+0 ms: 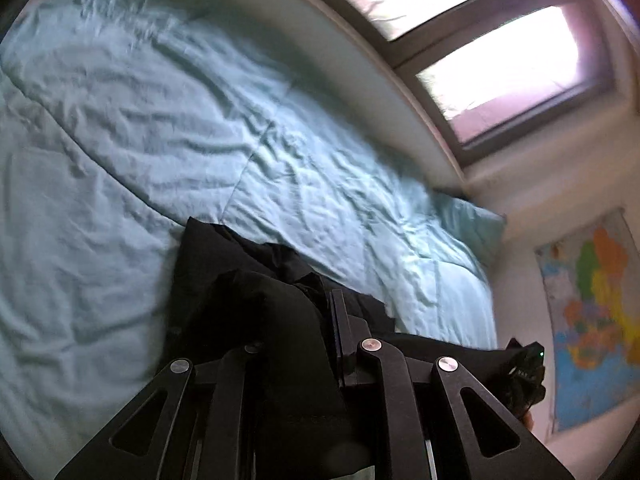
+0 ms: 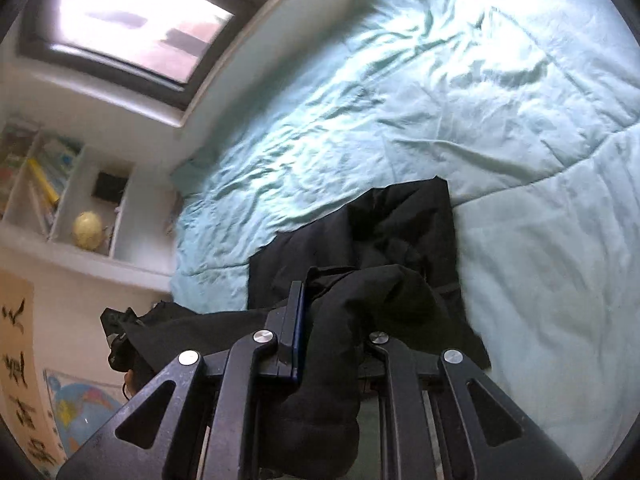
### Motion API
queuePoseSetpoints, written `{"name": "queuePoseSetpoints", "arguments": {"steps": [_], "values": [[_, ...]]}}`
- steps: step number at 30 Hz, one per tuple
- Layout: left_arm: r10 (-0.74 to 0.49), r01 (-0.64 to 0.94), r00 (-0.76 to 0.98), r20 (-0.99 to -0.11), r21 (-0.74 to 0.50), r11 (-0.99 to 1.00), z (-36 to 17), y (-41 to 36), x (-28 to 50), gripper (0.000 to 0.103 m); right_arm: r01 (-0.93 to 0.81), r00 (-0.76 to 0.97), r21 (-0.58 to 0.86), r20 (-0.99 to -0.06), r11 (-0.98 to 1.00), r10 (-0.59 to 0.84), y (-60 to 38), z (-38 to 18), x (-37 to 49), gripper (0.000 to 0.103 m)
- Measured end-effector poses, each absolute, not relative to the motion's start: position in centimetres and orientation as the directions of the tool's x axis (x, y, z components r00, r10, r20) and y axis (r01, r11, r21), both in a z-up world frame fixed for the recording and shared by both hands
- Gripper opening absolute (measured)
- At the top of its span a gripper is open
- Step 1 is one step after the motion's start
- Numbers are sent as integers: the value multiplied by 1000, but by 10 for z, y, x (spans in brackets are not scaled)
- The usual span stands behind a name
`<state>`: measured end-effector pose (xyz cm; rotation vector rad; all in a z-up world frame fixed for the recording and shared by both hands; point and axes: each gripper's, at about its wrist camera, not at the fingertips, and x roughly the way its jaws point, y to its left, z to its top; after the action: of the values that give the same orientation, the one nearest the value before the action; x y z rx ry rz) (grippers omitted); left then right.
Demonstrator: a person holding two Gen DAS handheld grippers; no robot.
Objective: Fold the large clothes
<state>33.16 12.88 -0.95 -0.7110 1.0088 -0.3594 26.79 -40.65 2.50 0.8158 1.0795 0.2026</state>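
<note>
Centrally, black garment [image 1: 240, 264], thick and matte, bunched into soft folds; far part lying on the pale blue-green quilt [image 1: 120, 120], near part lifted and stretched between both tools. Left gripper [image 1: 296, 320] clamped on a thick fold of the garment, cloth draped over the left-hand finger and hiding it, blue-edged finger [image 1: 338, 320] visible beside the bunch. Right gripper [image 2: 336, 312] likewise closed on a padded roll of the garment [image 2: 400, 232], fabric spilling down between the black linkage arms. Taut edge of cloth running from each tool toward the other; opposite gripper partly visible at that end in both wrist views, fingers hidden by cloth. Quilt wrinkled, stitched in large panels, covering the whole bed. Beyond the bed: dark-framed window [image 1: 500, 52], bright and overexposed; coloured wall map [image 1: 592, 320]; white shelf unit [image 2: 68, 200] holding books and a pale yellowish globe [image 2: 88, 229]; calligraphy scroll [image 2: 16, 360] at lower left of the right wrist view.
</note>
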Motion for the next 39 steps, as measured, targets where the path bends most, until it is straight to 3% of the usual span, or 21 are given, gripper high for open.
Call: {"name": "queuePoseSetpoints", "arguments": {"steps": [4,8,15,20,23,24,25,27,32,39], "values": [[-470,-124,403,-785,-556,822,-72,103,394,18,351,431,660,-743,664,511,-420,-30,321,22],[-412,-160,284,-866,-466,870,-140,80,431,19,449,340,584,-812,677,474,-425,-97,361,29],[-495,-165,247,-833,-539,826,-179,85,434,19,511,257,571,-815,642,520,-424,-166,387,30],[-580,-123,221,-784,-612,781,-136,105,421,25,494,232,580,-806,647,545,-432,-143,385,36],[-670,-89,241,-702,-704,705,-100,125,403,49,447,278,636,-767,630,578,-445,-104,373,62],[-691,-90,265,-673,-730,677,-91,131,396,61,426,306,650,-758,629,576,-449,-87,368,70],[-699,-93,282,-658,-743,662,-85,134,392,68,409,325,655,-755,635,569,-452,-74,364,74],[-689,-87,317,-652,-743,664,-70,140,381,76,375,373,627,-776,682,509,-460,-41,356,85],[-582,-82,387,-716,-655,751,-69,142,390,77,285,424,500,-831,817,360,-453,-11,361,87],[-447,-13,280,-850,-469,883,-125,115,446,77,28,395,278,-885,960,245,-405,-57,401,87]]}}
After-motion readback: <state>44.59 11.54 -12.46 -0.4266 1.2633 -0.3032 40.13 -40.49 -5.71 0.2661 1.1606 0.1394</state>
